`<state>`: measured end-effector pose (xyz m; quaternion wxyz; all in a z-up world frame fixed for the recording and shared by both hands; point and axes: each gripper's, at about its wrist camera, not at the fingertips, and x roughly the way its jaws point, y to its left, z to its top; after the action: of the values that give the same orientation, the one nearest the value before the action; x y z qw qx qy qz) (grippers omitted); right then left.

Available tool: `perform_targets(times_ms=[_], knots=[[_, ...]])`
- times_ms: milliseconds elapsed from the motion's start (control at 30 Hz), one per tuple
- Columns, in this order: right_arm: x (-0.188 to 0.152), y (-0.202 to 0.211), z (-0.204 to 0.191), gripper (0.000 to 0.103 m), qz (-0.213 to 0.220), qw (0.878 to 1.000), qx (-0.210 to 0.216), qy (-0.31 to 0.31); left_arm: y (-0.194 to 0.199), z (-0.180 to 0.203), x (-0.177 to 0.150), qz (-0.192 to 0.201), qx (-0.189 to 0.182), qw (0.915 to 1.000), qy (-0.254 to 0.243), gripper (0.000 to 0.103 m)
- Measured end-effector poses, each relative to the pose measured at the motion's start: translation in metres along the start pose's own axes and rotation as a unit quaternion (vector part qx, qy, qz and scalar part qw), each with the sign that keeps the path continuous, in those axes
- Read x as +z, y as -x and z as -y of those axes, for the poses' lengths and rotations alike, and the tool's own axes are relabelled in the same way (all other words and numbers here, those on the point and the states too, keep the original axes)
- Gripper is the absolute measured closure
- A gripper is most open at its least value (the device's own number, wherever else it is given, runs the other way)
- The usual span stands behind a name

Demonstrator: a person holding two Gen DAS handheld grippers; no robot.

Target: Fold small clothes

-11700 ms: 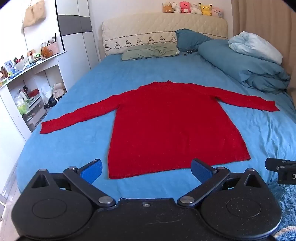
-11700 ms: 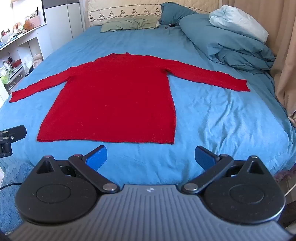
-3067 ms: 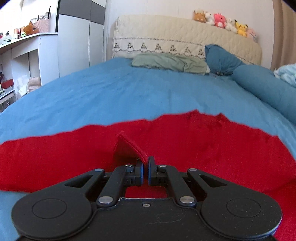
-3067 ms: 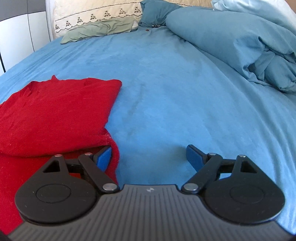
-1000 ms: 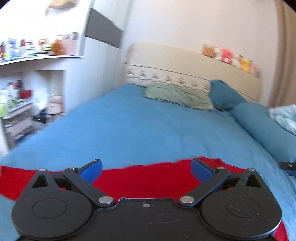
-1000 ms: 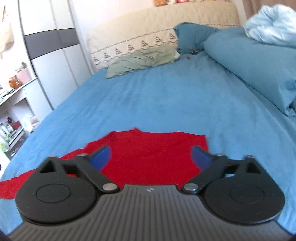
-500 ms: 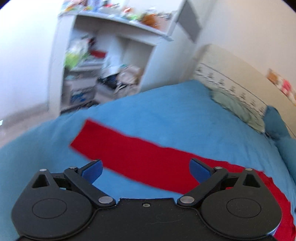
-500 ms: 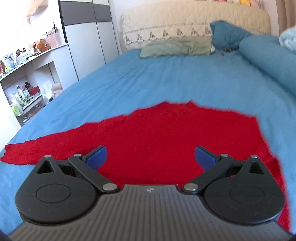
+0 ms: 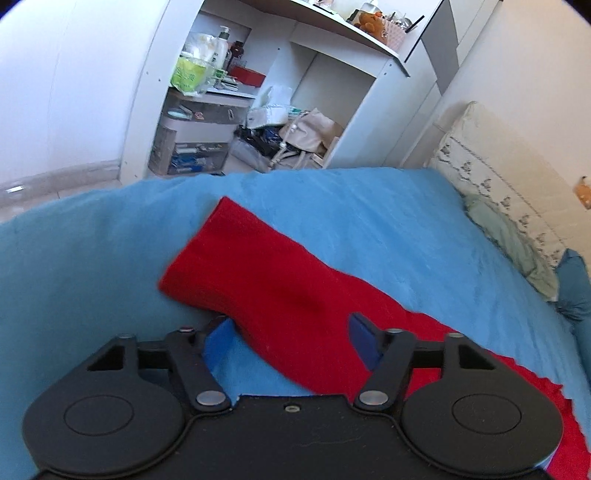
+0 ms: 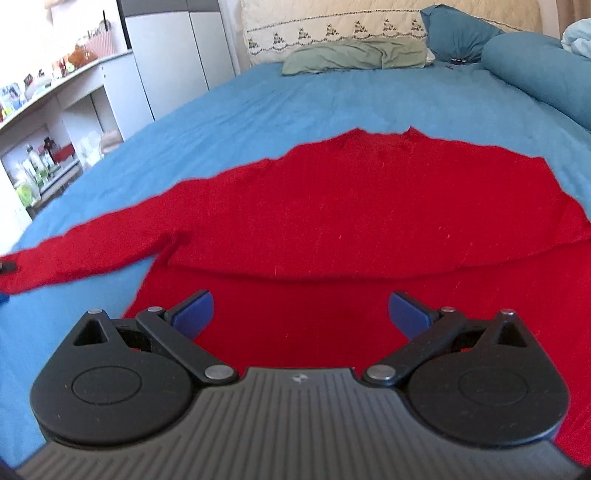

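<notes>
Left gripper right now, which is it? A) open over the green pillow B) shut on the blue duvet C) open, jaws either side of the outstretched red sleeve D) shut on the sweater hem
C: in the left wrist view the left gripper stands open, its blue pads apart with the red sleeve running between them on the blue bedsheet.

bed (image 10: 332, 96) blue sheet | white shelf unit (image 9: 280, 92) (cluttered) | headboard (image 10: 332, 26) cream | daylight
</notes>
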<state>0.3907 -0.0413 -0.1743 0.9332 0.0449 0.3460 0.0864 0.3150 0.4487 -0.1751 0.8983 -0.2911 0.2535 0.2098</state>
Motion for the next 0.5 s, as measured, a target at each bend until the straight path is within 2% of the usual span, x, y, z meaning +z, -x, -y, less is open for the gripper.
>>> perform_targets(times_ms=[67,100,167,267,500], knots=[[-0.003,-0.003,0.0,0.0,-0.003,1.0,-0.003,0.001,-0.005,0.0,0.002,0.002,0.013,0.9999,-0.004,0.056],[-0.004,-0.005,-0.001,0.0,-0.004,1.0,-0.006,0.001,-0.006,-0.001,0.002,0.003,0.018,0.9998,-0.001,0.061],[-0.006,-0.006,-0.002,0.0,-0.004,1.0,-0.013,0.001,-0.005,-0.006,0.002,0.005,0.027,0.9996,0.009,0.082],[-0.008,-0.007,-0.002,0.0,-0.008,1.0,-0.016,0.003,-0.004,-0.014,0.004,0.004,0.024,0.9993,0.028,0.095],[-0.001,0.0,0.006,0.0,0.001,1.0,-0.018,0.001,0.009,0.005,0.011,0.005,0.024,0.9997,0.001,0.097]])
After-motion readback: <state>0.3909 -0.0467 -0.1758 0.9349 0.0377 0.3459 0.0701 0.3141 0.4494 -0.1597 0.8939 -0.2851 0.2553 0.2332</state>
